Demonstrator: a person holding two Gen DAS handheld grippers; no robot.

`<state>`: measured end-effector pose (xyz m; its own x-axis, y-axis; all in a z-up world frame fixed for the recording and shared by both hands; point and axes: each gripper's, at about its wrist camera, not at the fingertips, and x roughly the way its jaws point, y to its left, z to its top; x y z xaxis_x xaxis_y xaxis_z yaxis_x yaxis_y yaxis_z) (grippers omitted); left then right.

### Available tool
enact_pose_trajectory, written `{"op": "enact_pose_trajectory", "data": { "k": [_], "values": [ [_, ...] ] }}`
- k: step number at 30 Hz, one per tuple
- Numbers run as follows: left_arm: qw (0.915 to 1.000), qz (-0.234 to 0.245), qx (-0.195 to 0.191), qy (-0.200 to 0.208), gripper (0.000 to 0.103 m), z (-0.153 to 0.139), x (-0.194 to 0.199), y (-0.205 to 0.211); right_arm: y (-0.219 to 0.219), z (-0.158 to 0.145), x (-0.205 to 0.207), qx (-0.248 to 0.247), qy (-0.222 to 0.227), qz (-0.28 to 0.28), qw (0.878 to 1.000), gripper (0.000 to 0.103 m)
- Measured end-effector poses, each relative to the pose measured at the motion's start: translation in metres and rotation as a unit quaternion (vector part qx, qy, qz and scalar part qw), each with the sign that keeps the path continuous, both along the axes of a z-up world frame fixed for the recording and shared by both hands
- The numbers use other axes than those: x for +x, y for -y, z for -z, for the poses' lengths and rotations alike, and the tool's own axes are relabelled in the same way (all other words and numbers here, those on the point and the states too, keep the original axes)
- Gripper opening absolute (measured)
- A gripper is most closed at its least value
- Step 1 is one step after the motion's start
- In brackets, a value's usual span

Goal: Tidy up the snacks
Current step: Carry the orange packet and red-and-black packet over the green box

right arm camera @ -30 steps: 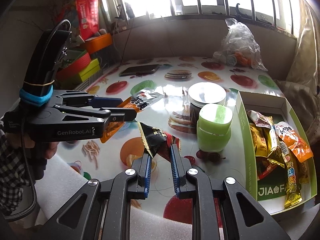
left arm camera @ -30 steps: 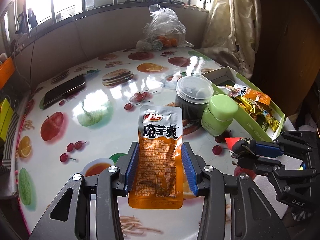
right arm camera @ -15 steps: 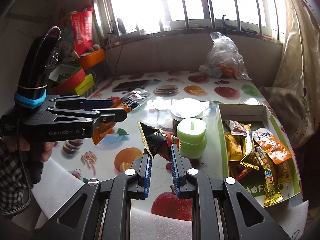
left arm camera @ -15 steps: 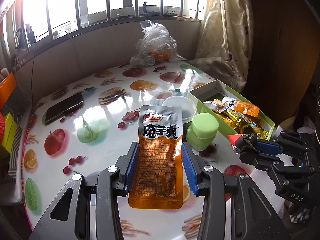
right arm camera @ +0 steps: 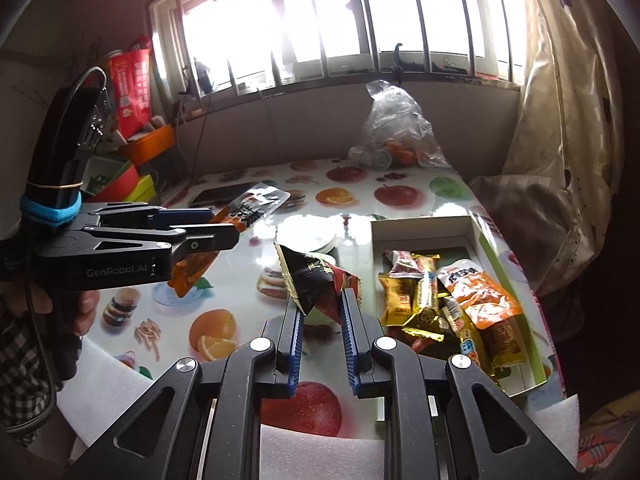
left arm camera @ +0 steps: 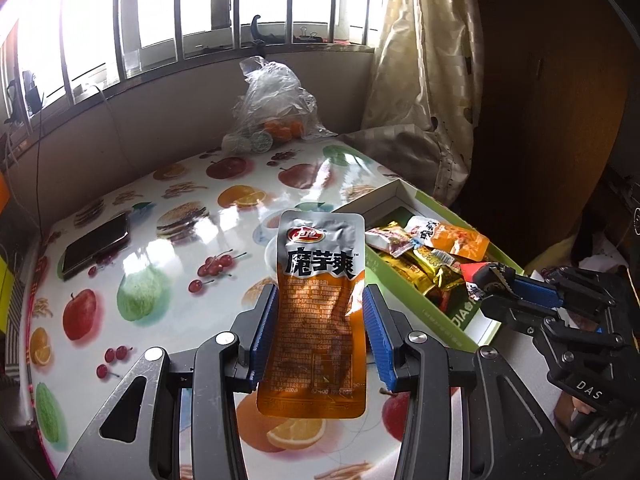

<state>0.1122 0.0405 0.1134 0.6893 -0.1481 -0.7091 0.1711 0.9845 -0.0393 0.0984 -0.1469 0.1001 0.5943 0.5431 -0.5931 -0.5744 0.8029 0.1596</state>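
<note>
1. Phone [left arm camera: 96, 245]: lies flat at the left of the fruit-print table [left arm camera: 160, 240], well apart from your grippers.
2. Left gripper [left arm camera: 320, 332]: you have it clamped on the orange konjac packet [left arm camera: 318, 312], gripping its side edges; the packet stands upright above the table, silver top uppermost.
3. Clear plastic bag [left arm camera: 276, 108]: sits at the table's far edge under the window, oranges inside.
4. Right gripper [right arm camera: 320, 316]: you have it pinched on the dark red-and-black snack packet [right arm camera: 316, 280], which tilts to the left, held in the air just left of the box.
5. Green-walled box [right arm camera: 424, 226]: rests at the table's right side and holds the yellow and orange snack packets [right arm camera: 452, 304], piled together.
</note>
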Motion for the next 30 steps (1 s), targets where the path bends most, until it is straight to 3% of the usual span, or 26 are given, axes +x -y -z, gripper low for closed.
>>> {"op": "enact_pose_trajectory", "data": {
  "k": [15,30],
  "values": [
    [0.9993,0.031,-0.019,-0.01,0.044,-0.003,0.039,0.038,0.041,-0.003,0.021,-0.016,0.006,0.057,0.998,0.017],
    [0.9975,0.035,-0.037,-0.049,0.045,0.025,0.088,0.077,0.066,0.023,0.055,-0.067,-0.008,0.111,0.991,0.017]
  ]
}}
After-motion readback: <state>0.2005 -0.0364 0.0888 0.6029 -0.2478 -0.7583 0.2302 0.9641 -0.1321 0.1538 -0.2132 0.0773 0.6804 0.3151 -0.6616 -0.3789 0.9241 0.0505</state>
